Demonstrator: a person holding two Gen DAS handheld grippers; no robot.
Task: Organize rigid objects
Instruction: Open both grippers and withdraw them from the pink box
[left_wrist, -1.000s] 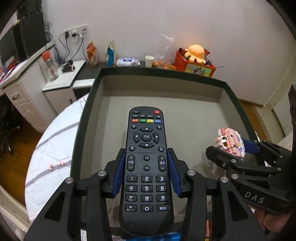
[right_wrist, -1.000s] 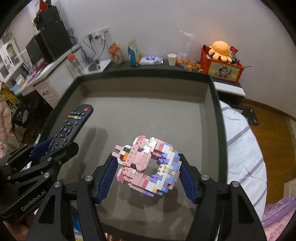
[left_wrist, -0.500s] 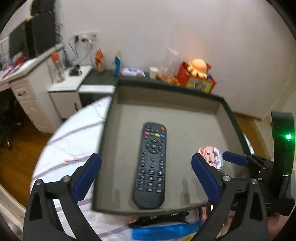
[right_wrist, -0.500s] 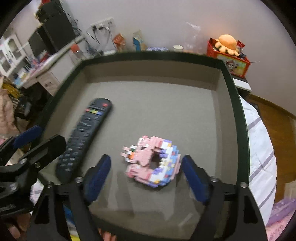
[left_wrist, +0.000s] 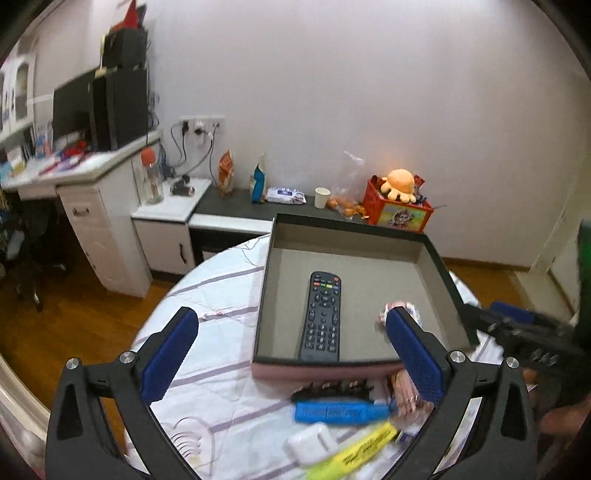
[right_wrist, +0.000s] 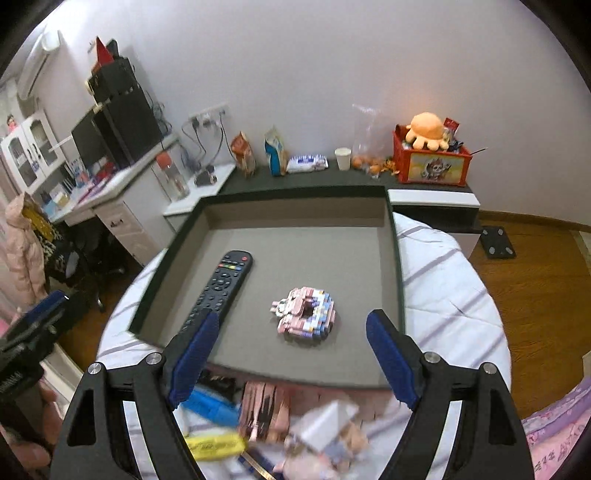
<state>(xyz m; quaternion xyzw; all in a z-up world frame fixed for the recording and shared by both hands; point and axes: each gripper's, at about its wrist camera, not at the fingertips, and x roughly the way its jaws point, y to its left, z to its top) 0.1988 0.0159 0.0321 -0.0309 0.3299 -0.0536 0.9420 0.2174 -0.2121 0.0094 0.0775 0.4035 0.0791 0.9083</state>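
A black remote (left_wrist: 322, 318) (right_wrist: 221, 286) lies in the left part of a dark-rimmed grey tray (left_wrist: 343, 232) (right_wrist: 295, 192). A pink and purple brick ring (right_wrist: 305, 314) lies in the tray to the remote's right; in the left wrist view it (left_wrist: 404, 306) is half hidden behind a finger. My left gripper (left_wrist: 291, 354) is open and empty, above the tray's near edge. My right gripper (right_wrist: 291, 352) is open and empty, also pulled back over the near edge.
On the bedspread in front of the tray lie a blue marker (left_wrist: 341, 411), a yellow highlighter (left_wrist: 360, 452), a white earbud case (left_wrist: 312, 445), a black clip (left_wrist: 332, 389) and pink items (right_wrist: 264, 410). A desk and low shelf with clutter stand behind.
Both grippers opened and let go: the remote and the brick ring now lie in the tray. Both grippers pulled back and up toward the tray's near edge.
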